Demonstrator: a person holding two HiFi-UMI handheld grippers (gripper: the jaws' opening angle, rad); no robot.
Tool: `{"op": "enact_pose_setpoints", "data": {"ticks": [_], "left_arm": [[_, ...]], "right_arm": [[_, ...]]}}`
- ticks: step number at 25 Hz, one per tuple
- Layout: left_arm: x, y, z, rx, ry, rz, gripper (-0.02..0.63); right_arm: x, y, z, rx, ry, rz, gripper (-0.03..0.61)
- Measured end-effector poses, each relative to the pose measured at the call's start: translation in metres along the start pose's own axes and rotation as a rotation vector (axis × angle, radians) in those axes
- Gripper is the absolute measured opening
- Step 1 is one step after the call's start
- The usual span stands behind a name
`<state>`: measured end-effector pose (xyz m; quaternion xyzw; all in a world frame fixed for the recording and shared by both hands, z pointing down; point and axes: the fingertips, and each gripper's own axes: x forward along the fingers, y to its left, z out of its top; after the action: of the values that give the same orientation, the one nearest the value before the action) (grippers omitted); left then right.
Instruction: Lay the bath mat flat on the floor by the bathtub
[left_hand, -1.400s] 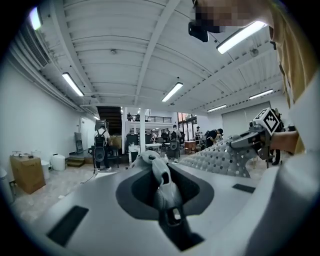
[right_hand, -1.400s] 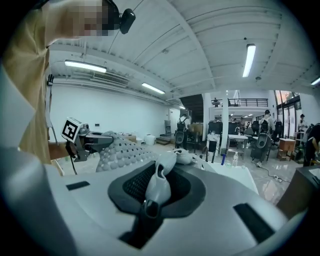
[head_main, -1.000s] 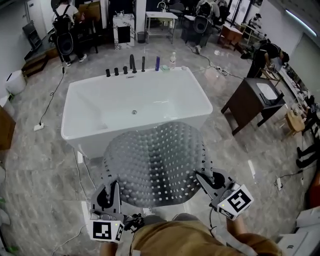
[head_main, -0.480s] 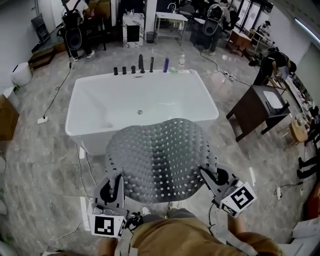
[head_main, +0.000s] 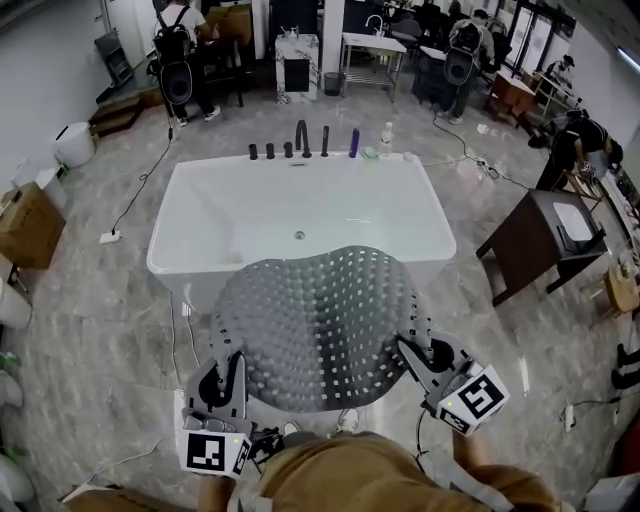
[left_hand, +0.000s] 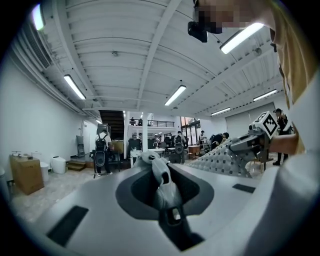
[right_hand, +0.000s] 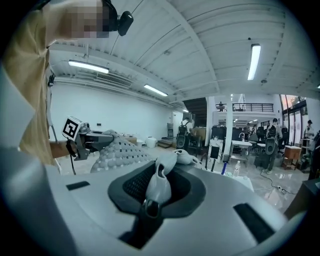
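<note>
A grey bath mat (head_main: 315, 325) studded with bumps and small holes hangs spread out in the air, and its far edge overlaps the near rim of the white bathtub (head_main: 205, 215). My left gripper (head_main: 226, 372) is shut on the mat's near left corner. My right gripper (head_main: 412, 352) is shut on its near right corner. In the left gripper view a pinched fold of mat (left_hand: 161, 175) sits between the jaws, and the right gripper (left_hand: 252, 141) shows across the mat. The right gripper view shows the same kind of pinched fold (right_hand: 160, 182) and the left gripper (right_hand: 85, 139).
Black taps (head_main: 300, 138) and bottles (head_main: 386, 140) line the tub's far rim. A dark wooden cabinet (head_main: 535, 245) stands to the right, a cardboard box (head_main: 28, 222) to the left. Cables (head_main: 140, 190) trail over the marble floor. People work at the back of the room.
The head view has shifted, so the tub sits lower and further right in the picture. Both grippers keep their hold, and the mat stays spread much as before.
</note>
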<state>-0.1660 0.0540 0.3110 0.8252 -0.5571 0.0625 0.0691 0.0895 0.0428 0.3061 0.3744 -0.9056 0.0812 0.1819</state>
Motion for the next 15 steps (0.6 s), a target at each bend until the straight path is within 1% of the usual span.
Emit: {"op": "enact_pose_setpoints", "data": {"ticks": [5, 9, 15], "left_arm": [[0.014, -0.007, 0.002, 0.024, 0.013, 0.041, 0.048], [0.024, -0.008, -0.004, 0.038, 0.022, 0.06, 0.049], [0.034, 0.002, -0.019, 0.028, 0.048, 0.069, 0.049]], "right_arm": [[0.002, -0.022, -0.004, -0.01, 0.006, 0.028, 0.044], [0.007, -0.034, -0.011, -0.011, 0.015, 0.031, 0.044], [0.025, -0.032, -0.017, -0.026, 0.031, 0.036, 0.044]]}}
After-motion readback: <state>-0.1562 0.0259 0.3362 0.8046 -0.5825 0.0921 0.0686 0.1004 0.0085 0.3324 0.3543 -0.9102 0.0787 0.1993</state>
